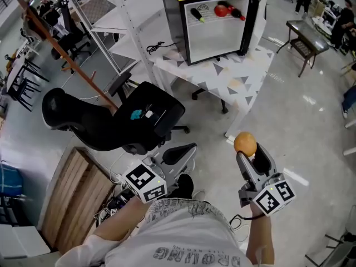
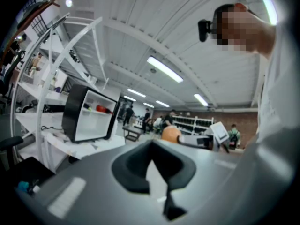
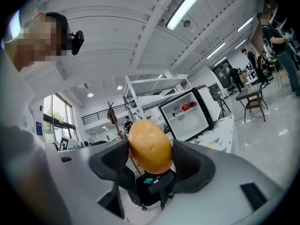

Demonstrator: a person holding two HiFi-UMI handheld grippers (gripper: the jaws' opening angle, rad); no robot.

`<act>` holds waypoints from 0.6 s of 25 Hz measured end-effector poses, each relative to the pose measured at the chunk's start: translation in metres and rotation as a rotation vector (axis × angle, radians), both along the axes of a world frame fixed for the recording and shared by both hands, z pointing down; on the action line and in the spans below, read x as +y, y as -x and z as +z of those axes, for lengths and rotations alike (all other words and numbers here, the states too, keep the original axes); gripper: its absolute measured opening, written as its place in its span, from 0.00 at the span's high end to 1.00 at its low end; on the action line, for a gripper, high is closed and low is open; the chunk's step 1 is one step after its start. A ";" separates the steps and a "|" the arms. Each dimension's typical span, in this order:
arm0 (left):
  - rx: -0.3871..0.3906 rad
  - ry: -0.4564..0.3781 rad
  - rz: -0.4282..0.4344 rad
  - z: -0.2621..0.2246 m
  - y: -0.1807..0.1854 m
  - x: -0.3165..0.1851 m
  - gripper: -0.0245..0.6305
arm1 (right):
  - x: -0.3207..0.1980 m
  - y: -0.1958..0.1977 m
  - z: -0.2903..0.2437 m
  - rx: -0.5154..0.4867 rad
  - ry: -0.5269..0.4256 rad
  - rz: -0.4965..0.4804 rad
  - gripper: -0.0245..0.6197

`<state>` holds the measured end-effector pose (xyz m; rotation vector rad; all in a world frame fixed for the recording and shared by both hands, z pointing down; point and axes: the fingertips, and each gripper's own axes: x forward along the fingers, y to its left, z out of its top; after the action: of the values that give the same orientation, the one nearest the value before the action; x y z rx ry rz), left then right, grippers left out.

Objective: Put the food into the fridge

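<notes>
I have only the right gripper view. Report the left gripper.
Observer: The left gripper is shut, with nothing between its jaws. It points toward the fridge.
Operator: Now give me the layout from the head view.
Observer: From above, the black chair stands ahead and to the left, between the left gripper and the table. The orange is off to the chair's right, so the chair is not directly between it and the table's near corner.
</notes>
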<state>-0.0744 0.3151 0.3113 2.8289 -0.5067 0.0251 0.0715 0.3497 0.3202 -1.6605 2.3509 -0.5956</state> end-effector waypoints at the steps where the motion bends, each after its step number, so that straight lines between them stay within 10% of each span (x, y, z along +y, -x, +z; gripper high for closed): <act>1: 0.001 -0.001 0.000 0.000 -0.002 -0.003 0.95 | -0.002 -0.002 0.000 0.002 -0.002 0.000 0.53; 15: 0.007 -0.003 -0.012 0.012 -0.021 -0.077 0.95 | -0.073 -0.021 0.016 0.007 0.020 -0.015 0.53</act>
<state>-0.0533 0.2376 0.3235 2.8277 -0.5226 0.0124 0.0921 0.2769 0.3365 -1.6576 2.3721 -0.6181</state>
